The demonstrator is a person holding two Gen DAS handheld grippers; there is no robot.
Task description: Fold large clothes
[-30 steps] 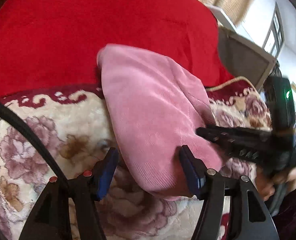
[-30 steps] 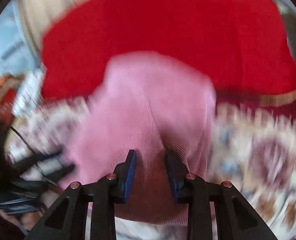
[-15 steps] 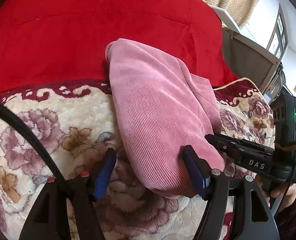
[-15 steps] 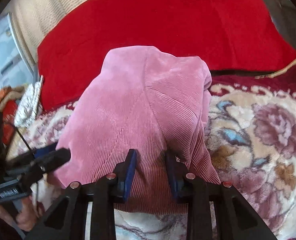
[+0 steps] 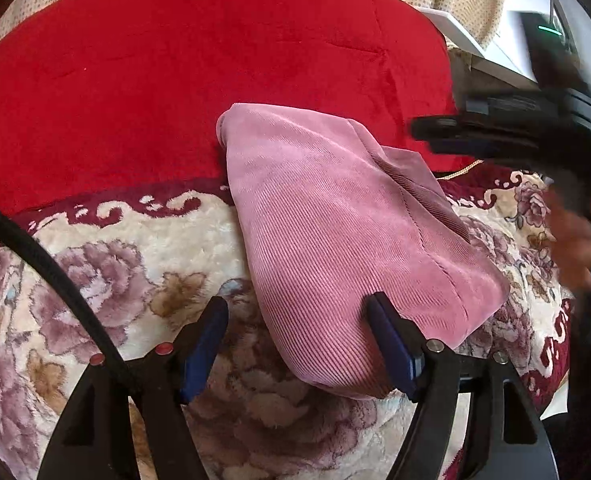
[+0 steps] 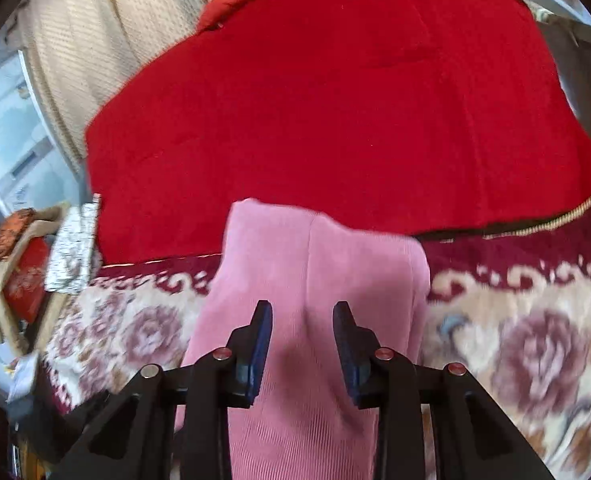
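Observation:
A folded pink corduroy garment [image 5: 335, 224] lies on a floral blanket [image 5: 115, 264], its far end against a red quilt [image 5: 175, 80]. My left gripper [image 5: 299, 324] is open, its jaws astride the garment's near left edge, holding nothing. My right gripper [image 6: 302, 320] is open above the garment [image 6: 307, 280], which lies flat below it. In the left wrist view the right gripper [image 5: 495, 132] is blurred at the upper right, lifted off the cloth, with the hand [image 5: 571, 240] that holds it.
The red quilt [image 6: 335, 120] covers the far half of the bed. A beige curtain [image 6: 95, 40] hangs behind. Cluttered boxes and a patterned cloth [image 6: 71, 248] sit at the left beyond the bed edge. A black cable [image 5: 55, 280] crosses the left wrist view.
My right gripper has let go of the pink garment and risen up and away from it. The garment now lies flat. My left gripper has stayed open in place.

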